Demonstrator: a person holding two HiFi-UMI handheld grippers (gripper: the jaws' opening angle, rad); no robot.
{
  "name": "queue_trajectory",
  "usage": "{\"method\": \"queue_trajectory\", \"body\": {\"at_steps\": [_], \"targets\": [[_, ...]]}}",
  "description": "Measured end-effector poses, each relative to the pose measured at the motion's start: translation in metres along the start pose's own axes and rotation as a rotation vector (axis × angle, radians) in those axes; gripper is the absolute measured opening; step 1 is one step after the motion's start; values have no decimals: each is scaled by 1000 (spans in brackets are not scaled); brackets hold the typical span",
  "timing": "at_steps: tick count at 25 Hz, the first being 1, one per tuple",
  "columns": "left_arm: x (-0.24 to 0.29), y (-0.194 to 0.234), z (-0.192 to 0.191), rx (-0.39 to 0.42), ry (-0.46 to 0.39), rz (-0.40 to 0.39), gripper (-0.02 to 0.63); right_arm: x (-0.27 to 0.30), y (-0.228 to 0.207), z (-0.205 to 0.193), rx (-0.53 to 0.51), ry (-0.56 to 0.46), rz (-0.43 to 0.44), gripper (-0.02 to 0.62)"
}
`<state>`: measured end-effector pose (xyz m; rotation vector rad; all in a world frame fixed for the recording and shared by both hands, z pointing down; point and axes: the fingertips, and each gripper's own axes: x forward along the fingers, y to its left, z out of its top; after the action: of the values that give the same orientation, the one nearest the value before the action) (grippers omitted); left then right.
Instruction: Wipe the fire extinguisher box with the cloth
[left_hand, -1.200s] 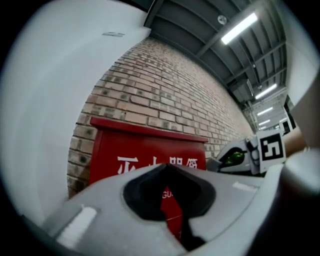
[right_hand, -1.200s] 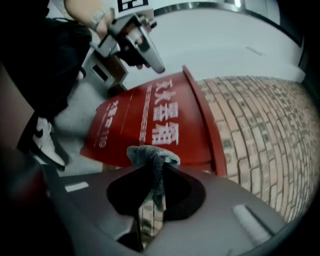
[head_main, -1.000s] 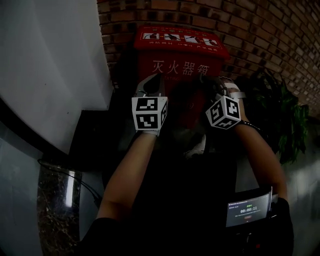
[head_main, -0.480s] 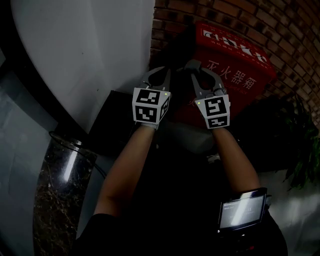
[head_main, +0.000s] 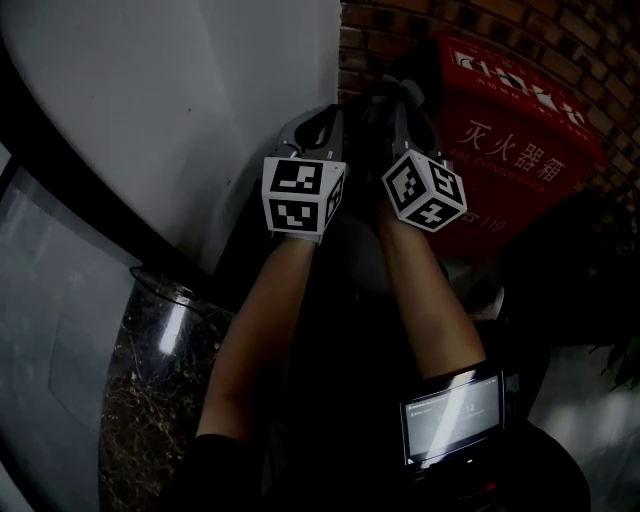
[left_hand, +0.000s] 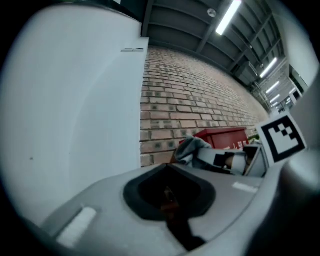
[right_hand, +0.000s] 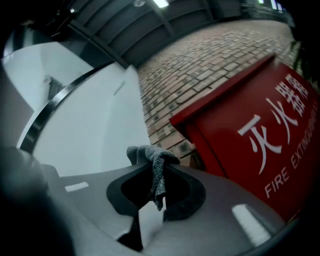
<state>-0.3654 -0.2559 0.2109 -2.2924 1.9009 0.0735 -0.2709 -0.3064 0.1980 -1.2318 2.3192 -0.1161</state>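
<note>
Bricks behind; cloth pinched in right claw

Both bare arms reach forward side by side, left forearm and right forearm pretty much parallel, grippers held close together and pointing away from the body. The left gripper has its jaws pressed together with nothing between them, and its marker cube faces flat up at the head camera. The right gripper sits just beside it, rolled a bit so its own cube shows corner-on, jaws clamped on a scrap of grey cloth.
</note>
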Motion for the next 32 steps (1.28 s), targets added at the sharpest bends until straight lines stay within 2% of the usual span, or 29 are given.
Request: {"method": "queue_trajectory", "body": {"at_steps": [4,10,14,19,23,32], "targets": [[15,7,6,40,-6,-10,2,11,-21,-2,246,-86,-99,48],[25,13,2,53,-14,-20,2,18,-64,-31,619,-191,-214,43],[28,19,-8,45,-9,-14,2,15,-89,-50,802,-254,-298,38],[34,22,-23,29,16,-31,2,13,-102,-53,986,-357,-350,34],[34,24,-34,19,22,-35,2,12,-118,-64,993,-377,-349,35],[50,10,-79,-1,71,-85,2,-4,-146,-122,985,-321,-424,37]]}}
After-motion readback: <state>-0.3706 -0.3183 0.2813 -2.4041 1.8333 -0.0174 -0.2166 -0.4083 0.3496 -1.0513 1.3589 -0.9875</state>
